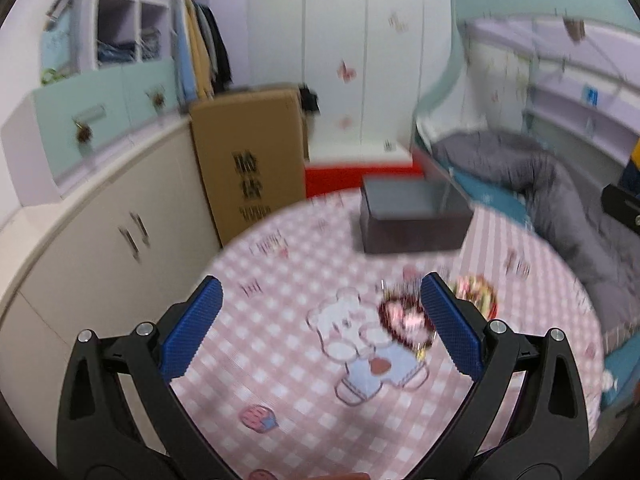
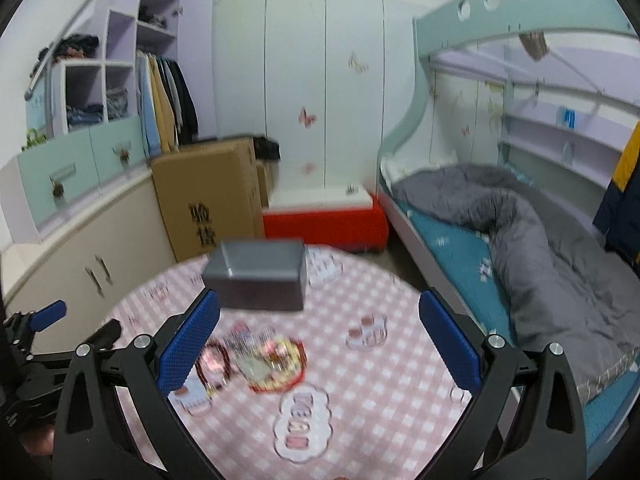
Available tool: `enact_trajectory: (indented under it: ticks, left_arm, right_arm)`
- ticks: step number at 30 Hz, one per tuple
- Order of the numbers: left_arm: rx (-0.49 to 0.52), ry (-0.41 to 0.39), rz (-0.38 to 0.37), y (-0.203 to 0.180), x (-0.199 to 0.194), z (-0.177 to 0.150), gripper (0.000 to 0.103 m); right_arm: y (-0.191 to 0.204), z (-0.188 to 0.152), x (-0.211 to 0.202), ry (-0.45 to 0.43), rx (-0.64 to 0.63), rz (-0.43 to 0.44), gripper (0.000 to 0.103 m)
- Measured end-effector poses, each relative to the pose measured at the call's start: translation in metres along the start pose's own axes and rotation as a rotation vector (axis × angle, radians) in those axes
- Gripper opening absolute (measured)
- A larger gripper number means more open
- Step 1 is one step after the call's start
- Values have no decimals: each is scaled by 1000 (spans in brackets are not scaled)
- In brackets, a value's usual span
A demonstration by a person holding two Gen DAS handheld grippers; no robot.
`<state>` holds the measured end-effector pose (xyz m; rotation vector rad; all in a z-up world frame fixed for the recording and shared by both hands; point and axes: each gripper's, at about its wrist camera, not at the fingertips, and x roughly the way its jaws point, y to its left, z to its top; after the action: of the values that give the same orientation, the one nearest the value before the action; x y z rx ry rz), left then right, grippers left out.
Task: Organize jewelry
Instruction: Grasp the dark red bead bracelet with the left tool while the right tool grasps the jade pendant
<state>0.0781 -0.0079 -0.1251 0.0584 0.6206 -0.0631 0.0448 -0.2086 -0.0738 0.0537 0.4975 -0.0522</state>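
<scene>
A blurred heap of red, pink and gold jewelry (image 1: 404,320) lies on the round pink-checked table (image 1: 304,392), partly behind my left gripper's right finger. A dark grey box (image 1: 412,216), its top open, stands at the table's far side. My left gripper (image 1: 320,296) hovers open above the table, nothing between its blue pads. In the right wrist view the jewelry (image 2: 256,356) sits just right of the left finger, the grey box (image 2: 258,280) beyond it. My right gripper (image 2: 320,308) is open and holds nothing. My left gripper (image 2: 44,316) shows at that view's left edge.
A cardboard carton (image 2: 208,204) and beige cabinets (image 2: 76,256) stand left of the table. A red-and-white chest (image 2: 324,216) sits behind it. A bed with a grey quilt (image 2: 532,240) runs along the right side. White wardrobes line the back wall.
</scene>
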Motion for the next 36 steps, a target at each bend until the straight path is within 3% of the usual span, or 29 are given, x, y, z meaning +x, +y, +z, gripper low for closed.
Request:
enact_trajectory:
  ticks: [5, 11, 16, 19, 22, 24, 33, 36]
  left_arm:
    - [31, 163, -35, -15, 52, -21, 97]
    - [26, 261, -28, -24, 98, -33, 97]
    - [15, 303, -63, -24, 114, -36, 85]
    - [37, 288, -86, -29, 114, -36, 74]
    - [57, 269, -127, -32, 113, -34, 39]
    - [69, 268, -163, -33, 112, -33, 9]
    - [30, 155, -250, -11, 77, -28, 7]
    - [8, 129, -261, -4, 65, -25, 7]
  right_arm:
    - [-10, -25, 20, 89, 9, 4, 95]
    - [-20, -45, 42, 156, 22, 9, 95]
    - [-24, -54, 55, 195, 28, 23, 95]
    - [-24, -57, 62, 214, 29, 33, 95]
    - [-23, -59, 64, 223, 30, 42, 95]
    - [-23, -60, 64, 224, 25, 46, 95]
    - [-19, -67, 73, 264, 14, 139, 95]
    - [-4, -65, 81, 274, -26, 219, 81]
